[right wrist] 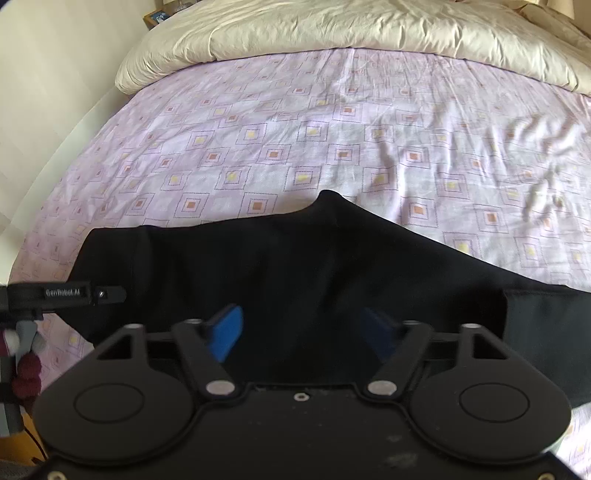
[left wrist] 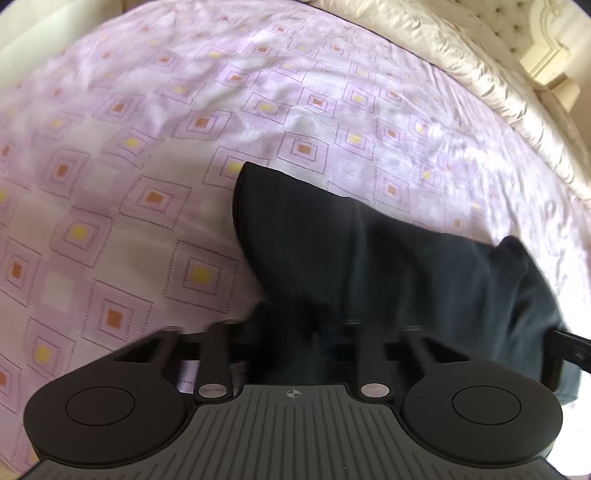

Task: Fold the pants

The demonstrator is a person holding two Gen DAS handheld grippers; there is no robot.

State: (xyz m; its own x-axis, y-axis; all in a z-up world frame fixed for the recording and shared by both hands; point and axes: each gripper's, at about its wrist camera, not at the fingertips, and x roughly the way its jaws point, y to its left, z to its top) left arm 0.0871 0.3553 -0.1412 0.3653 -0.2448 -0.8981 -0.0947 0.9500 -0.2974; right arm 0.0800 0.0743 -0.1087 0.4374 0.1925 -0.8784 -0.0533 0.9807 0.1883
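Black pants [right wrist: 295, 266] lie on bed w/ lilac square-pattern sheet [right wrist: 332, 147], near its front edge; cream duvet [right wrist: 332, 33] bunched at far end. Right gripper [right wrist: 303, 332] hovers over the pants, jaws apart, blue pads [right wrist: 227, 328] visible w/ dark fabric between and under them; can't tell if touching. Left gripper [left wrist: 295, 332]: pants [left wrist: 369, 258] drape over its front & hide the fingertips, so can't tell jaws' state. From right wrist cam, left gripper's side [right wrist: 66, 293] sits at pants' left end.
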